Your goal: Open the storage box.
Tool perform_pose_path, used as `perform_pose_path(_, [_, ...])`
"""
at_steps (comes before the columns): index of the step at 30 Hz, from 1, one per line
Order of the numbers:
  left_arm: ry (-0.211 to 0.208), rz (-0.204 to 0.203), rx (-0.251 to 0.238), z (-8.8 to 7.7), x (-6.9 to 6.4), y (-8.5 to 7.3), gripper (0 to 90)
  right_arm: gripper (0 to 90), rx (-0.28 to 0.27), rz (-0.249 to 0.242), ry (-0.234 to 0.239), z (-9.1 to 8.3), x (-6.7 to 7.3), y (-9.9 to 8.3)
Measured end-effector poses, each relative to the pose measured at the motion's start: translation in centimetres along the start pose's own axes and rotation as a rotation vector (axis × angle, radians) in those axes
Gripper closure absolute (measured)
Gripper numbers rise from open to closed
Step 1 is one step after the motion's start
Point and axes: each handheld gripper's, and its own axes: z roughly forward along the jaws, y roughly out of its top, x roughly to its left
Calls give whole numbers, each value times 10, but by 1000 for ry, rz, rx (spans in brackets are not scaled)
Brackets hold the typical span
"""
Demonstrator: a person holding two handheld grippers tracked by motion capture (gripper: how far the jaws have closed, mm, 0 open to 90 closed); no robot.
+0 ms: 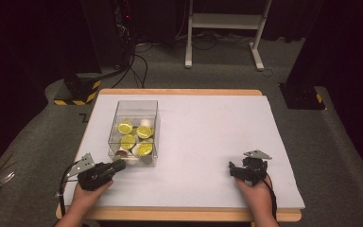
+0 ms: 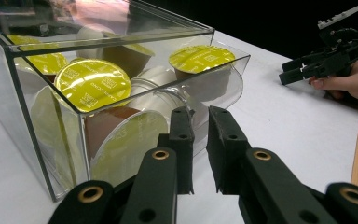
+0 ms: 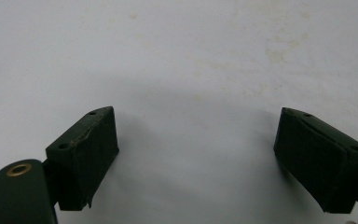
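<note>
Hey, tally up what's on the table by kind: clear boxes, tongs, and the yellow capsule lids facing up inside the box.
Clear box: 1
Tongs: 2, the left tongs and the right tongs
Yellow lids facing up: 4
Total: 7
Capsules lying on their sides underneath are too hidden to count.

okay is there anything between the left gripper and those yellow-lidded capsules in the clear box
Yes. The clear box's near wall stands between the left gripper, jaws shut close beside it, and the capsules. The box's top looks open, so they seem reachable only from above.
</note>
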Motion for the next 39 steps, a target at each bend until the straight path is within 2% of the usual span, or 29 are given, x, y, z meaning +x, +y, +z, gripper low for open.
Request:
perform_pose_path(4, [-2,11,2,-3,-2,-1,815,134,0,0,0,0,0,0])
perform_pose_path(10, [-25,16,3,-8,-3,-3,831,134,0,0,-1,0,0,0])
perform_pose_path(17, [-50,13,14,-17,-10,-7,848,135,0,-1,-1,0,0,0])
perform_pose_path(20, [-28,12,9,-22,-14,-10,876,135,0,-1,-1,0,0,0])
perform_pose_path(21, [-33,-18,-19,-28,-13,-11,900,134,0,-1,-1,0,0,0])
perform_pose_path(25, [-4,-29,-14,-34,-12,-13,900,135,0,-2,-2,0,0,0])
perform_pose_path(26, [-7,-33,-12,-34,-13,-13,898,135,0,-2,-2,0,0,0])
perform_pose_path(29, [-22,-35,-7,-30,-13,-12,806,135,0,-2,-2,0,0,0])
perform_pose_path(32, [-44,-23,4,-20,-13,-10,754,135,0,-2,-2,0,0,0])
perform_pose_path(35, [-58,-30,5,-11,-12,-7,717,135,0,-2,-3,0,0,0])
perform_pose_path(37, [-78,-25,8,-7,-12,-7,716,135,0,-2,-3,0,0,0])
perform_pose_path(39, [-80,-18,9,-5,-12,-6,738,135,0,-2,-3,0,0,0])
